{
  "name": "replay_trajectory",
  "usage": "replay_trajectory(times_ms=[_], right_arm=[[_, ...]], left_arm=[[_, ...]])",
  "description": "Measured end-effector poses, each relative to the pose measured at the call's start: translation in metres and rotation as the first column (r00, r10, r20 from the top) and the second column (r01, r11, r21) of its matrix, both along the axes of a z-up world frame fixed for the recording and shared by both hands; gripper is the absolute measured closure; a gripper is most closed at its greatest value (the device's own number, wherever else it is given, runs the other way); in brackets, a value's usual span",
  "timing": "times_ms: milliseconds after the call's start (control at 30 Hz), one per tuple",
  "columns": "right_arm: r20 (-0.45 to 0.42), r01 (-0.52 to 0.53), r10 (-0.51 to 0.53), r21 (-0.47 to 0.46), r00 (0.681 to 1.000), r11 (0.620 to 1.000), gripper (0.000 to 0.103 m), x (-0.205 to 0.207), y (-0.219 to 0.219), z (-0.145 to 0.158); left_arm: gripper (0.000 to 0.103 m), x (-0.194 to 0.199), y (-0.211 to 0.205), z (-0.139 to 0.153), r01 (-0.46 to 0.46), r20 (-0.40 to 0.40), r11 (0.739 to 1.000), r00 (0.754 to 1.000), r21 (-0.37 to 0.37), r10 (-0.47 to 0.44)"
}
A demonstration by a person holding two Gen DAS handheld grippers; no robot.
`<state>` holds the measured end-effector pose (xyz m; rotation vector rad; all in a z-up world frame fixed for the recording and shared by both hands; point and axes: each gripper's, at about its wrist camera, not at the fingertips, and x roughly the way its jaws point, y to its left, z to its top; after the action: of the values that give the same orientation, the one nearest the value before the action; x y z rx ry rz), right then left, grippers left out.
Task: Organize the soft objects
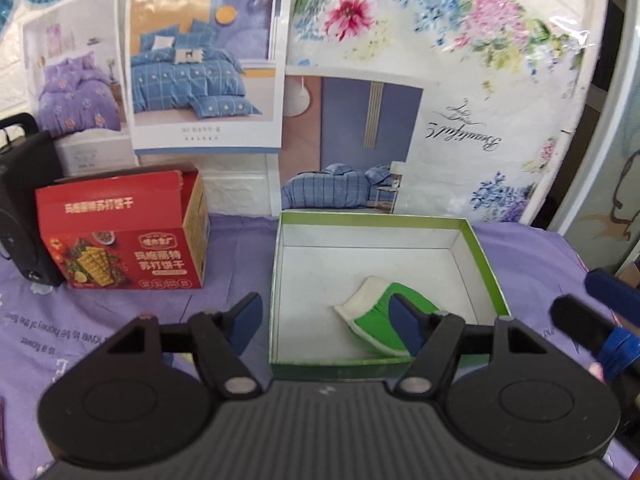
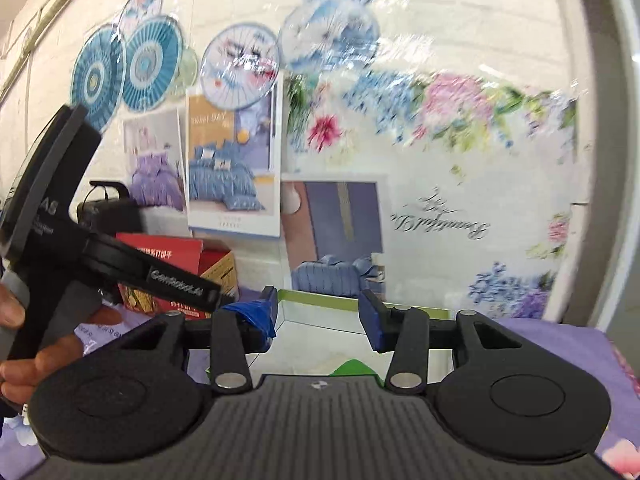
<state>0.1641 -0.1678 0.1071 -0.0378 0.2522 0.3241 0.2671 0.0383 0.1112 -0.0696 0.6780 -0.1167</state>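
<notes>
Inside the shallow green-edged box (image 1: 476, 246) on the purple-covered table (image 1: 120, 320) lies 1 green and white soft cloth (image 1: 374, 314), near the front wall. My left gripper (image 1: 328, 322) hangs spread wide at the box's front edge, holding nothing. My right gripper (image 2: 320, 316) is spread too, empty. Left of the box stands a red cracker carton (image 1: 128, 236), and beside that a black speaker (image 1: 22, 208).

A purple cloth (image 1: 132, 328) printed with text and flowers covers the surface. On it sit a red cracker box (image 1: 128, 232), a black speaker-like device (image 1: 20, 208) touching its left side, and an open green box (image 1: 486, 264), well apart.
</notes>
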Motion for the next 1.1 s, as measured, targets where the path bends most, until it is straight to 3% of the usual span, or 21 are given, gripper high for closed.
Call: replay_trajectory(times_ms=[133,267,500,633,733,900,1100], right_arm=[[-0.013,0.115,-0.114,0.080,0.993,0.990,0.072,-0.042,-0.014,0.000],[-0.076,0.096,-0.083,0.192,0.994,0.977,0.071,-0.078,-0.028,-0.023],[-0.250,0.146,-0.081,0.255,0.965,0.956,0.070,-0.122,-0.018,-0.093],[-0.349,0.149,-0.049,0.265,0.936,0.953,0.070,-0.132,-0.011,-0.130],[-0.396,0.160,-0.037,0.284,0.917,0.945,0.069,-0.134,-0.010,-0.145],[-0.421,0.170,-0.046,0.263,0.906,0.950,0.069,-0.138,-0.013,-0.152],[-0.413,0.239,-0.118,0.255,0.903,0.937,0.068,-0.140,-0.040,-0.149]], left_arm=[[0.031,-0.053,0.012,0.002,0.027,0.031,0.999,0.999,-0.018,-0.026],[0.030,-0.097,0.026,-0.011,0.045,0.018,0.999,0.999,-0.021,-0.044],[0.030,-0.160,0.068,-0.053,-0.005,-0.049,1.000,0.999,-0.009,0.005],[0.030,-0.184,0.101,-0.085,-0.081,-0.113,0.995,0.990,0.065,0.088],[0.030,-0.187,0.120,-0.109,-0.099,-0.180,0.993,0.978,0.061,0.109],[0.028,-0.163,0.125,-0.128,-0.125,-0.230,0.992,0.966,-0.031,0.115],[0.028,-0.120,0.117,-0.163,-0.140,-0.330,0.990,0.935,-0.012,0.128]])
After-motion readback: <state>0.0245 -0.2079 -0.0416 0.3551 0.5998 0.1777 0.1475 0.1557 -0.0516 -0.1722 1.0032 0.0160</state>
